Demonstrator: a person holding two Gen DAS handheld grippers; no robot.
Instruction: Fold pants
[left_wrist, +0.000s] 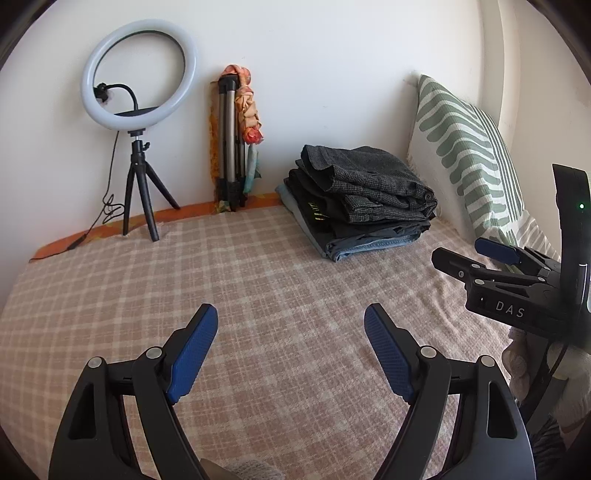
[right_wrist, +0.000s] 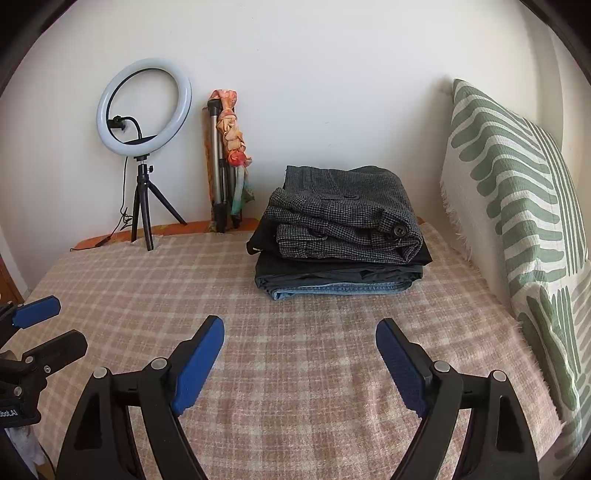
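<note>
A stack of folded pants (left_wrist: 360, 199) (right_wrist: 341, 236) lies at the far side of the checked blanket (left_wrist: 258, 280) (right_wrist: 295, 354), with a grey tweed pair on top, dark pairs below and blue denim at the bottom. My left gripper (left_wrist: 291, 321) hovers open over bare blanket, well short of the stack, with nothing between its blue pads. My right gripper (right_wrist: 300, 332) is open too, just in front of the stack and holding nothing. Each gripper shows at the edge of the other's view: the right one (left_wrist: 476, 254), the left one (right_wrist: 55, 317).
A ring light on a small tripod (left_wrist: 138, 110) (right_wrist: 144, 122) stands at the back left, its cable trailing on the bed. A folded tripod with a scarf (left_wrist: 236, 140) (right_wrist: 225, 162) leans on the wall. A green-striped pillow (left_wrist: 469, 155) (right_wrist: 517, 206) rests upright at the right.
</note>
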